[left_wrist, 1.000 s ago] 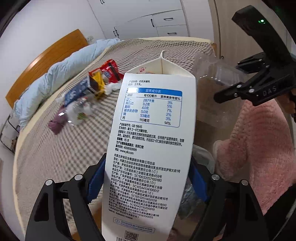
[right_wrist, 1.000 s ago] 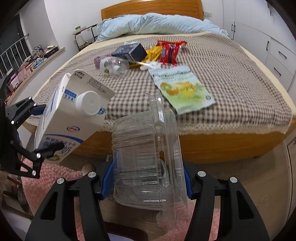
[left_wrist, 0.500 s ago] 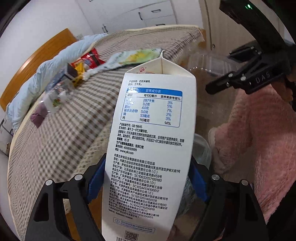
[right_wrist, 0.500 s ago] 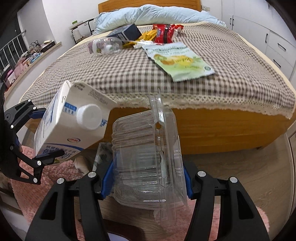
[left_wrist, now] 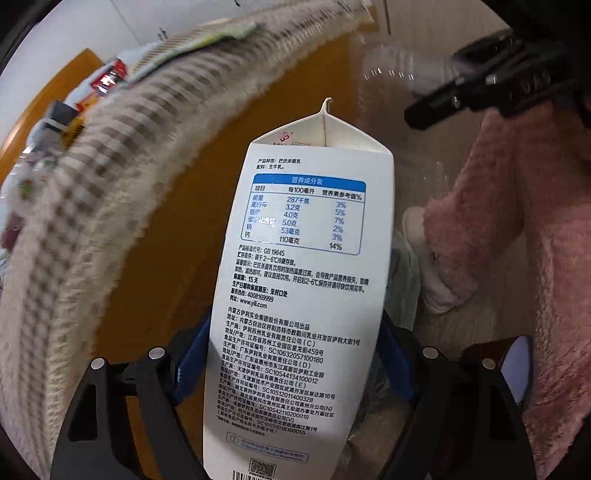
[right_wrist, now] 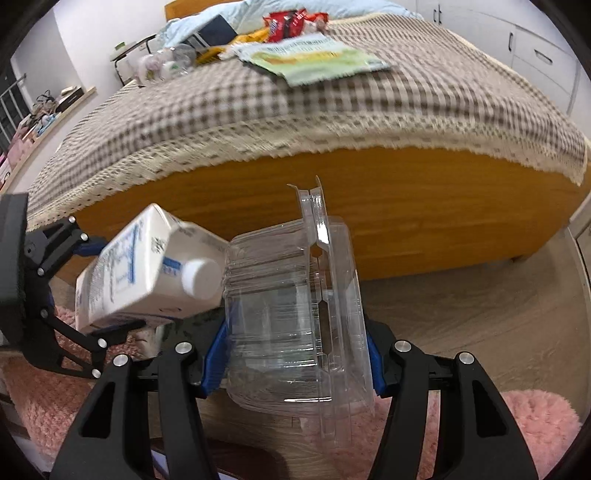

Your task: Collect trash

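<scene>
My left gripper (left_wrist: 295, 369) is shut on a white milk carton (left_wrist: 303, 295), its blue pads pressed on both sides; the printed panel faces the camera. In the right wrist view the same carton (right_wrist: 147, 273) shows at the left, cap towards the clamshell, held by the left gripper (right_wrist: 107, 288). My right gripper (right_wrist: 291, 365) is shut on a clear plastic clamshell box (right_wrist: 291, 314). In the left wrist view the right gripper (left_wrist: 480, 96) and the clamshell (left_wrist: 391, 70) appear blurred at the upper right. Both items hang low beside the bed's wooden side (right_wrist: 406, 214).
More trash lies on the checked bedspread (right_wrist: 229, 107): a green-white packet (right_wrist: 314, 55), a red wrapper (right_wrist: 288, 22), a dark box (right_wrist: 214, 29), a clear bottle (right_wrist: 166, 62). A pink fluffy rug (right_wrist: 535, 417) covers the wood floor (right_wrist: 461, 302). White drawers (right_wrist: 543, 51) stand at the right.
Both grippers have sunk from above the bed's top to beside its wooden side, each still holding its item. The bedspread now shows above them; carton and clamshell have come closer together.
</scene>
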`<action>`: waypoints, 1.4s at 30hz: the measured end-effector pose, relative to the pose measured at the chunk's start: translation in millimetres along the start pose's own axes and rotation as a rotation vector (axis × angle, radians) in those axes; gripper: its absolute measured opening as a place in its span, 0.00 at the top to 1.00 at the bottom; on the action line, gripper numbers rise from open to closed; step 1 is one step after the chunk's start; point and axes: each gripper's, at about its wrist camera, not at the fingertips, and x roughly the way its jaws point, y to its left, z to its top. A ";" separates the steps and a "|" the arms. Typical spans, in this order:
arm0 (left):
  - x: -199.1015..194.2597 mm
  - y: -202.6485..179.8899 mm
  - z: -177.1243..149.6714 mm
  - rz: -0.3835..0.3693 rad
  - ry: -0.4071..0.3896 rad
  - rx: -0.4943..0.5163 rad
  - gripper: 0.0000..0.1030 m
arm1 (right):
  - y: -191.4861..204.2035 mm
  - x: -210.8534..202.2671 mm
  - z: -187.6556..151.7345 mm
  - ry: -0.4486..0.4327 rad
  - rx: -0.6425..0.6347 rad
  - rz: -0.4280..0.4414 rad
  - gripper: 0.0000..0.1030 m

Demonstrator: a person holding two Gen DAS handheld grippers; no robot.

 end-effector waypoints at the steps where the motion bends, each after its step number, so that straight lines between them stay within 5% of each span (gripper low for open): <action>1: 6.7 -0.7 -0.2 -0.004 0.006 0.006 0.25 | -3.1 3.7 -1.7 -0.001 0.007 0.002 0.44; 28: 156.6 -17.2 -1.0 -0.076 0.193 0.224 0.25 | -59.1 64.3 11.5 0.097 0.221 -0.104 0.44; 42: 210.3 -18.2 -11.0 -0.108 0.376 0.138 0.28 | -72.6 74.7 22.2 0.149 0.239 -0.094 0.44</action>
